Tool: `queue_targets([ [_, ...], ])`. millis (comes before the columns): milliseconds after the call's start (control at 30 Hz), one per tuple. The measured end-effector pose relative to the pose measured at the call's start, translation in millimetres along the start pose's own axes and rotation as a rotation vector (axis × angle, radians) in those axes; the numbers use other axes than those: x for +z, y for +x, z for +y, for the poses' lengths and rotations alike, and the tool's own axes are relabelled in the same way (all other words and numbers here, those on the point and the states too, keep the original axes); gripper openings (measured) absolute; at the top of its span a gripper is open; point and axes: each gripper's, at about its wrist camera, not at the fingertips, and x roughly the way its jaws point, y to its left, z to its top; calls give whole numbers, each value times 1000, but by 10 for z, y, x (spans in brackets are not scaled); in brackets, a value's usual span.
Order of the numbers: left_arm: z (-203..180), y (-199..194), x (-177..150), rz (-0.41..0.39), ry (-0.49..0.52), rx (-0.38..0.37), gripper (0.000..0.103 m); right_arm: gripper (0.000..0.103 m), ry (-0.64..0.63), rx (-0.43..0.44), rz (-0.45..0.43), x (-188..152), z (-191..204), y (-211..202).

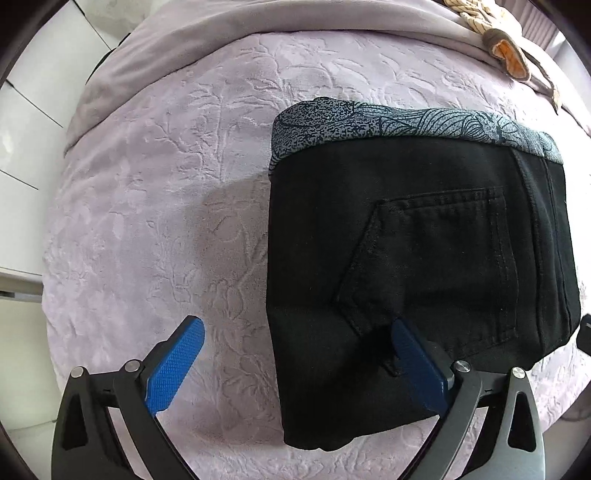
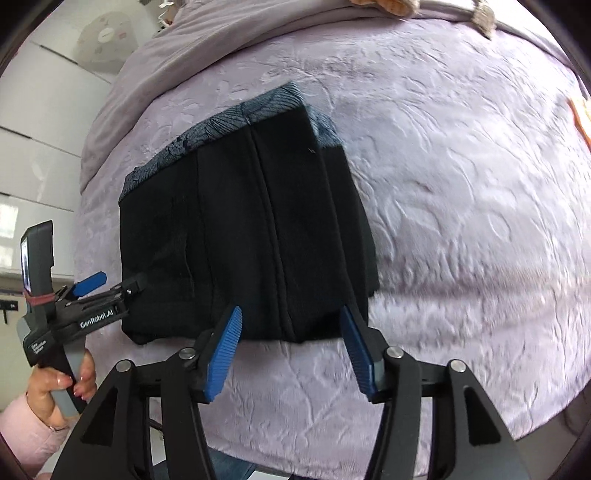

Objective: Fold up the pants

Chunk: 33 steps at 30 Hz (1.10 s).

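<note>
Black pants (image 1: 417, 266) lie folded into a compact rectangle on a lilac embossed bedspread (image 1: 166, 206), back pocket up, with a grey patterned lining showing along the far edge. My left gripper (image 1: 295, 328) is open and empty, straddling the pants' near left edge; its right finger lies over the black cloth. In the right wrist view the pants (image 2: 243, 236) lie ahead. My right gripper (image 2: 291, 317) is open and empty at their near edge. The left gripper (image 2: 110, 284) shows there at the pants' left side, held by a hand.
A plain lilac blanket (image 1: 258, 22) is bunched along the far side of the bed. A striped cloth and a brown and orange item (image 1: 506, 51) lie at the far right. White cabinets (image 1: 33, 110) stand left of the bed.
</note>
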Motion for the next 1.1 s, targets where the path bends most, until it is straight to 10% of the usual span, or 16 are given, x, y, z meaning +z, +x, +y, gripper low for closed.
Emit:
queue_targets([
  [300, -83, -176, -74, 32, 49, -14, 102, 80, 30, 2, -4, -168, 63, -82],
  [1100, -38, -616, -518, 94, 10, 4, 102, 81, 111, 43, 11, -257, -140, -89],
])
